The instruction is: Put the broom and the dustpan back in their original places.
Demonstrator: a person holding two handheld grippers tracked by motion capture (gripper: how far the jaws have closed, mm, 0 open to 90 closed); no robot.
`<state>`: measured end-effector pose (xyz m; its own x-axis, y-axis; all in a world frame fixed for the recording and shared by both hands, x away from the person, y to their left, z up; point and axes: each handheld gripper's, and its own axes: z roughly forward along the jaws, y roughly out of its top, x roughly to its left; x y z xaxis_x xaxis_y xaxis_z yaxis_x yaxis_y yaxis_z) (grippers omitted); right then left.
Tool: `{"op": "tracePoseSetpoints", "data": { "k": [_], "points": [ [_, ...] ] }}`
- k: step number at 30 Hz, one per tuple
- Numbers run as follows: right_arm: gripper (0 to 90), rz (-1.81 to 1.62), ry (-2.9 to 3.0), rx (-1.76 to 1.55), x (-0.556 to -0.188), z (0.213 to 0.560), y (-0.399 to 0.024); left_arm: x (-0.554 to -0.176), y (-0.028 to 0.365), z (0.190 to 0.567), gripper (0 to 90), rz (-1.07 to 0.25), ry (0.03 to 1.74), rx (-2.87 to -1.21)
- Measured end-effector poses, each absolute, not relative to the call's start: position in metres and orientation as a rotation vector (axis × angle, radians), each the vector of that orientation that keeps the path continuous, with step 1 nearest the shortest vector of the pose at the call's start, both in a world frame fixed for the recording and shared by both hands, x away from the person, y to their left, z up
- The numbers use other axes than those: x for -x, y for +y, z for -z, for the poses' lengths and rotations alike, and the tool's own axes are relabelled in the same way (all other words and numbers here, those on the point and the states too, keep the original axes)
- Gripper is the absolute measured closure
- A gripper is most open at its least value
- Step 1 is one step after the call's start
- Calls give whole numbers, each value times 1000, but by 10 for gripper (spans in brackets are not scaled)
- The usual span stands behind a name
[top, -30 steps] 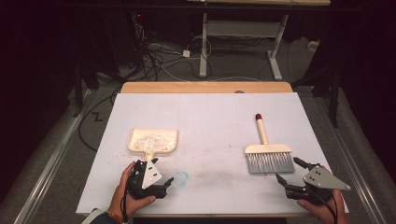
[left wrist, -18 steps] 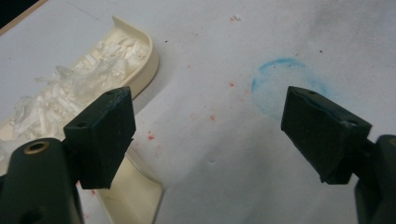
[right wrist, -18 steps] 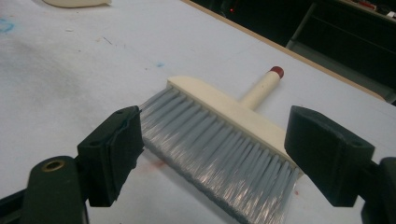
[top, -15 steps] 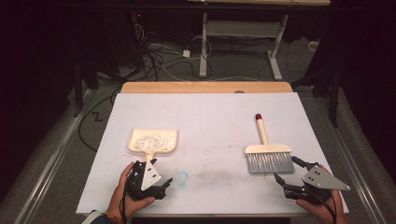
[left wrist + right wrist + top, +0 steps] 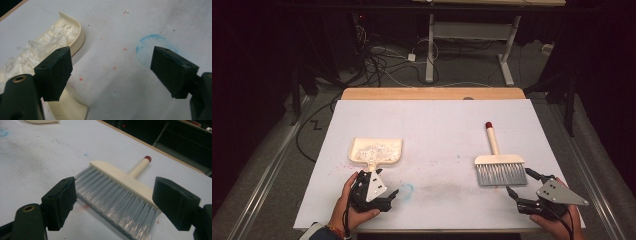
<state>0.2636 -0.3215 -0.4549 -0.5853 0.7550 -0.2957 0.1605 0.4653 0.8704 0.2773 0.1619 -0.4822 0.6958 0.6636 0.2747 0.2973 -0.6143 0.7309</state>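
Note:
A cream dustpan holding white paper shreds lies left of the table's middle. My left gripper sits just in front of it, open and empty. In the left gripper view the dustpan and its handle lie left of the open jaws. A cream brush with grey bristles and a red-tipped handle lies at the right. My right gripper is open just in front of the bristles. In the right gripper view the brush lies between and beyond the jaws, untouched.
The white table cover carries a faint blue ring mark beside my left gripper and a grey smudge at the centre. A wooden table edge runs along the back. Cables and desk legs lie on the floor beyond.

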Motion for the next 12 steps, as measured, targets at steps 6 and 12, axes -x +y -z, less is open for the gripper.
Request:
{"op": "tracePoseSetpoints", "data": {
  "k": [6, 12],
  "points": [
    [200, -1088, 2033, -763, -265, 457, -320, -280, 162, 483, 172, -701, 740, -2235],
    [200, -1079, 2045, -760, -266, 459, -319, -281, 160, 483, 172, -698, 743, -2226]
  ]
}}
